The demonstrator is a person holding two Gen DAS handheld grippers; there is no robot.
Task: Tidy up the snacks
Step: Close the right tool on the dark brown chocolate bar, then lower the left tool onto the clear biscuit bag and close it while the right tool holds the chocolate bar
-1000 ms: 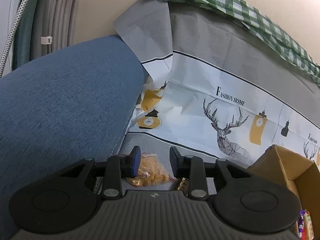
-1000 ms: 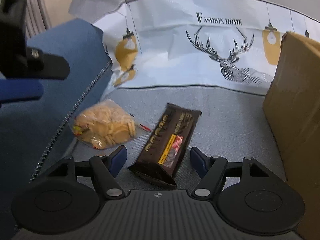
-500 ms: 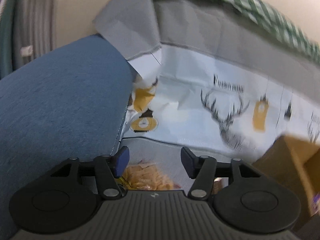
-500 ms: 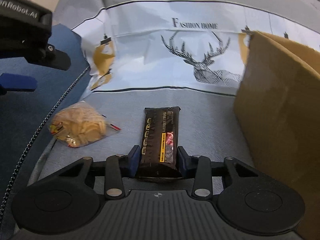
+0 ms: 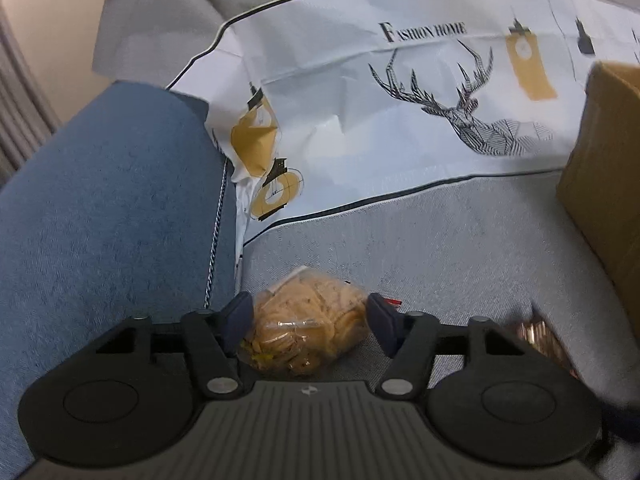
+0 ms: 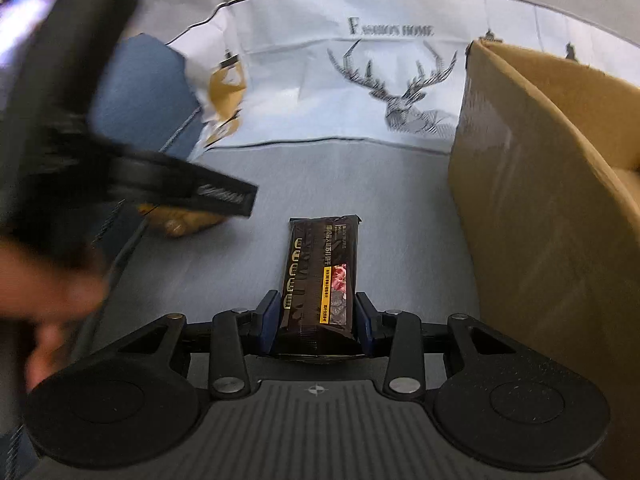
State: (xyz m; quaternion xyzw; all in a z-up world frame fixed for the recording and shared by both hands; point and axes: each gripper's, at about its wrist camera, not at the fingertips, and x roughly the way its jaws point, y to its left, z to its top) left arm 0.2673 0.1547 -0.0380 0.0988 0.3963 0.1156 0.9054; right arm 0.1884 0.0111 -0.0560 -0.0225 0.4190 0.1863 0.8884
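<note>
A clear bag of yellow crisps [image 5: 304,332] lies on the grey seat beside the blue armrest. My left gripper [image 5: 310,318] stands open over it, one pad on each side of the bag, neither clearly pressing. In the right wrist view, my right gripper [image 6: 318,320] is shut on the near end of a dark brown snack packet [image 6: 320,264], which sticks out forward just above the seat. A blurred corner of that packet [image 5: 540,332] shows at the right of the left wrist view. The left gripper's body [image 6: 180,188] and a hand [image 6: 52,300] are blurred at the left, hiding most of the crisps.
An open cardboard box [image 6: 540,200] stands on the seat at the right, close to the dark packet, also seen as the box [image 5: 604,184]. A blue armrest [image 5: 112,220] bounds the left. A white deer-print cloth [image 5: 400,100] covers the backrest behind the grey seat [image 5: 460,240].
My left gripper opened wider and came down around the crisp bag. My right gripper closed on the dark packet, raised it slightly and moved nearer the box.
</note>
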